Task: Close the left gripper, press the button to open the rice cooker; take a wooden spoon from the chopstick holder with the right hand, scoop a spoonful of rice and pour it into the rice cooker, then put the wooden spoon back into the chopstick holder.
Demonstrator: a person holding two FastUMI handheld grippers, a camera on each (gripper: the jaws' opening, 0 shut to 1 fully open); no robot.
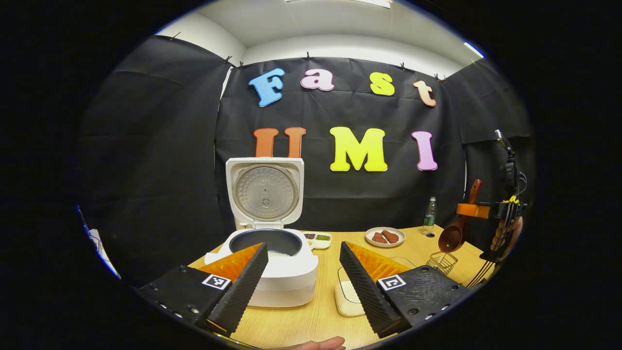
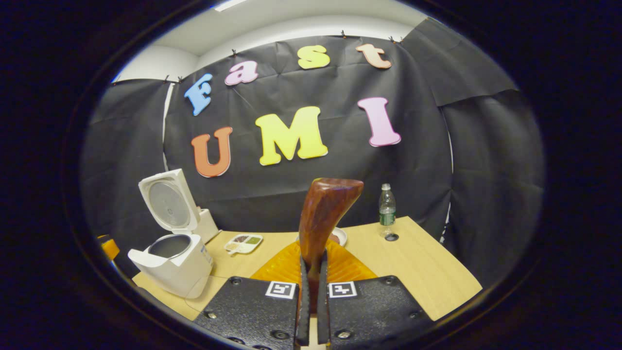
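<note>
Left gripper (image 1: 303, 277) low over the wooden table (image 1: 311, 318), fingers spread wide apart with nothing between them. Just ahead, past its left finger, rice cooker (image 1: 272, 272) standing on the table with lid (image 1: 265, 193) swung fully up and back, inner pot exposed; a pale patch at the bottom of the pot, possibly rice, though too small to tell for sure. Flat cream-coloured piece (image 1: 346, 299) on the table just right of the cooker, partly behind the right finger. Small divided dish (image 1: 318, 239) with dark and green portions behind the cooker, and a plate (image 1: 385, 236) with reddish pieces farther right. Plastic bottle (image 1: 428, 217) upright near the back edge. Wire chopstick holder (image 1: 442, 262) at the right side of the table.

Above that holder, in the left gripper view, right gripper (image 1: 474, 210) held in a hand (image 1: 508, 238), carrying the wooden spoon (image 1: 457, 228) with bowl hanging downward just over the holder and handle tip pointing up.

In the right gripper view, right gripper (image 2: 311, 291) clamped tight on the spoon's handle (image 2: 323, 218), both fingers pressing its sides, the handle rising straight up between them. Rice cooker (image 2: 172, 262) at far left of that view, open; bottle (image 2: 387, 209) upright at the back, divided dish (image 2: 244, 243) between the two
</note>
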